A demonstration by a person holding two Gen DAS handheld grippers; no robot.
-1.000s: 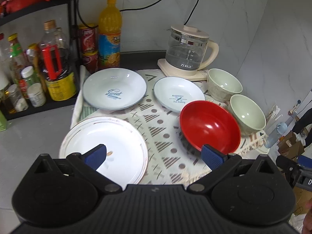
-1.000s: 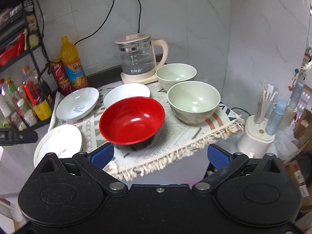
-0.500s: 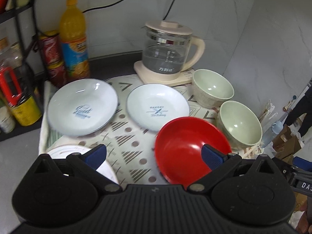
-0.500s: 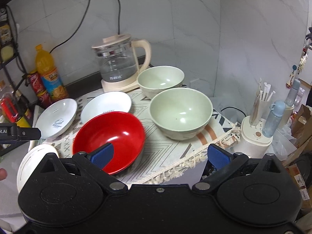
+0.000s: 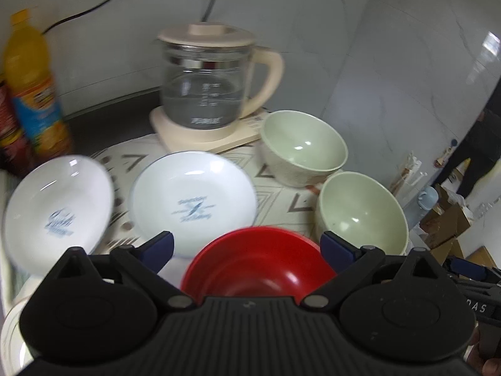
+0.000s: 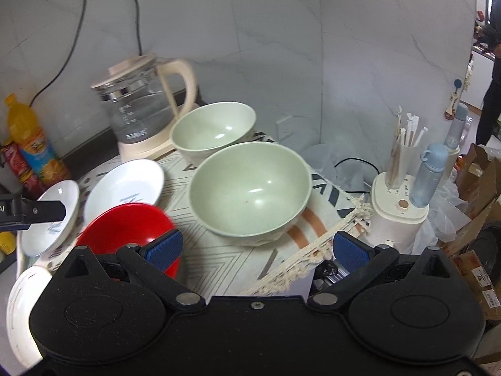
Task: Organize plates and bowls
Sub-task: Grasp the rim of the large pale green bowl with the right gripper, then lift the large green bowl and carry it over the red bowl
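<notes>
While both jaws stand spread wide and hold nothing, the left gripper (image 5: 245,246) hangs over the red bowl (image 5: 260,263) and the right gripper (image 6: 257,248) faces the near green bowl (image 6: 250,192) at the patterned mat's (image 6: 219,263) fringed edge. Against the frame a second back, both views have swung right — the red bowl now sits low between the left fingers. It is glossy, upright, blurred — beside two white plates (image 5: 192,200).

Kettle (image 5: 206,91): set behind the dishes, on the mat (image 6: 219,260).
Bowls: far bowl (image 6: 213,131) placed behind near bowl (image 6: 250,191).
Plates: logo plate (image 5: 192,202) laid left of the bowls.
</notes>
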